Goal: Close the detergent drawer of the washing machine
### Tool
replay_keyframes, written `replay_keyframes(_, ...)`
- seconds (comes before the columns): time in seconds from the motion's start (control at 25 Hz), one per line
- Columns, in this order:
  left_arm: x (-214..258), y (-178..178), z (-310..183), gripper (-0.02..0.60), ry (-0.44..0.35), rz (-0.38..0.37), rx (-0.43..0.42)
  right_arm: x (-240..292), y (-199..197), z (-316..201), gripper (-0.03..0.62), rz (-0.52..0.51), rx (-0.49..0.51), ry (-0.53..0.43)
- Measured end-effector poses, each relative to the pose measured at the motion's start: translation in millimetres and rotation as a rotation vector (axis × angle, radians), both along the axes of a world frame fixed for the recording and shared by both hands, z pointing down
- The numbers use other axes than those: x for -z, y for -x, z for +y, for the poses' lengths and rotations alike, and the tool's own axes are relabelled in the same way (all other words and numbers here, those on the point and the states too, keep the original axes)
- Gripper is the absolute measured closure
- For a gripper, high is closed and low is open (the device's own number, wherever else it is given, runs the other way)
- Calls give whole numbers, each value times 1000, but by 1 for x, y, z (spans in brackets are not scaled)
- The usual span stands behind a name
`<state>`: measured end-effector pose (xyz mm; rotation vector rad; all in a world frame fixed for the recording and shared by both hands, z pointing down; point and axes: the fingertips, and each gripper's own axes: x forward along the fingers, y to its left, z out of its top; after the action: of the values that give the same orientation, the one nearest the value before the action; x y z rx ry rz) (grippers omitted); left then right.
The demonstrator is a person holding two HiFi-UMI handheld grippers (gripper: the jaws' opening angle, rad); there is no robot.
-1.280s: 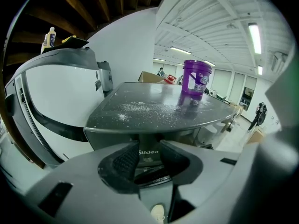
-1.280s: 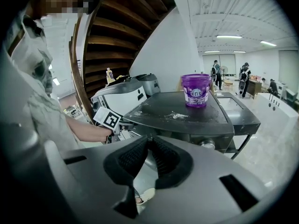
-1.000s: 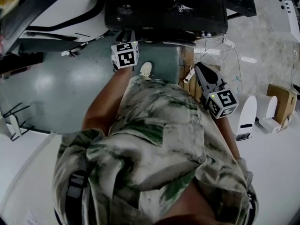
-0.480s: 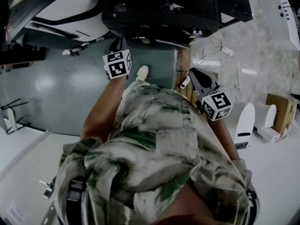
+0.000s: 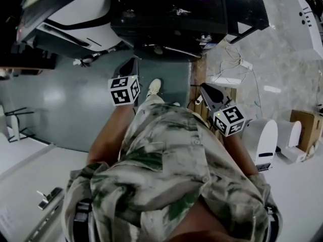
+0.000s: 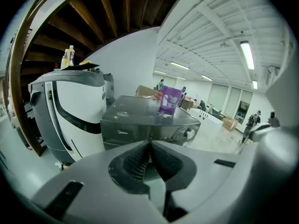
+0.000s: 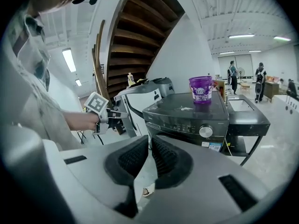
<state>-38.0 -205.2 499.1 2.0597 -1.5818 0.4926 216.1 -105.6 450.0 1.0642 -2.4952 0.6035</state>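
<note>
The dark washing machine (image 5: 171, 14) stands at the top of the head view, with a purple tub (image 6: 169, 99) on its lid. Its detergent drawer front (image 6: 122, 133), left of the control knob (image 6: 189, 132), looks flush with the panel. My left gripper (image 6: 150, 146) hangs in the air well short of the machine; its jaws are closing, tips together, nothing between them. My right gripper (image 7: 150, 141) is also held back from the machine, jaws together and empty. From it I see the left gripper (image 7: 119, 115) off to the left.
A white and grey appliance (image 6: 70, 115) stands left of the washer under a wooden staircase (image 6: 93, 17). Cables (image 5: 237, 64), white bins (image 5: 262, 140) and a cardboard box (image 5: 305, 122) lie to the right. The person's shoe (image 5: 155, 87) is on the green floor.
Both grippers have drawn back from the washing machine's front toward the person's body. The left one, close under the machine's front a second ago, now hangs lower in the view.
</note>
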Motion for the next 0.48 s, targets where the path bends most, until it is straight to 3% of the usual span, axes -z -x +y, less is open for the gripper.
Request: replay_keyframes(0.48,29,-90,91,552,16,102,-330,9,-11,36,553,-28,30,-31)
